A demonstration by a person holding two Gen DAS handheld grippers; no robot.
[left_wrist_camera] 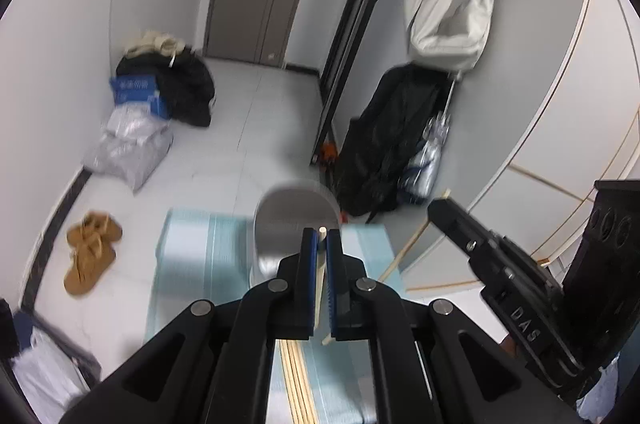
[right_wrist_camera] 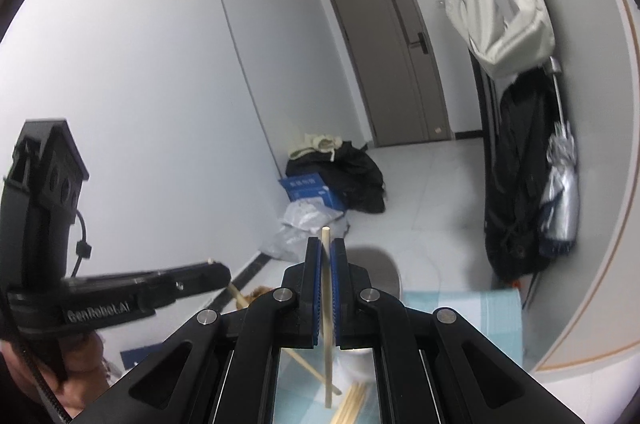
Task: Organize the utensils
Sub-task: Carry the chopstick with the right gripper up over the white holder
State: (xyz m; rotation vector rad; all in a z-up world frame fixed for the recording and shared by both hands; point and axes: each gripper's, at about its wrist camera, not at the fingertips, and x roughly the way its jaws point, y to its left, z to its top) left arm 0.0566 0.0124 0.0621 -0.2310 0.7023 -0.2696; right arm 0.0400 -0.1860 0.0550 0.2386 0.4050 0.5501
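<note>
Nearest, the left gripper [left_wrist_camera: 321,244] is clamped tight on one wooden chopstick [left_wrist_camera: 320,288]; the right gripper [right_wrist_camera: 327,256] likewise pinches its own chopstick [right_wrist_camera: 327,304]. Below both, a loose bundle of chopsticks [left_wrist_camera: 294,380] lies on the pale blue mat [left_wrist_camera: 188,256], so sorting looks only partly done (judgement). Just beyond the fingers stands the steel holder [left_wrist_camera: 288,220], its interior blurred and contents unreadable. The bundle's count is cut off by the gripper bodies.

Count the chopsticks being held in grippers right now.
2. One chopstick is clamped in the left gripper; another chopstick is in the right gripper. More lie loose below, partly hidden.
</note>
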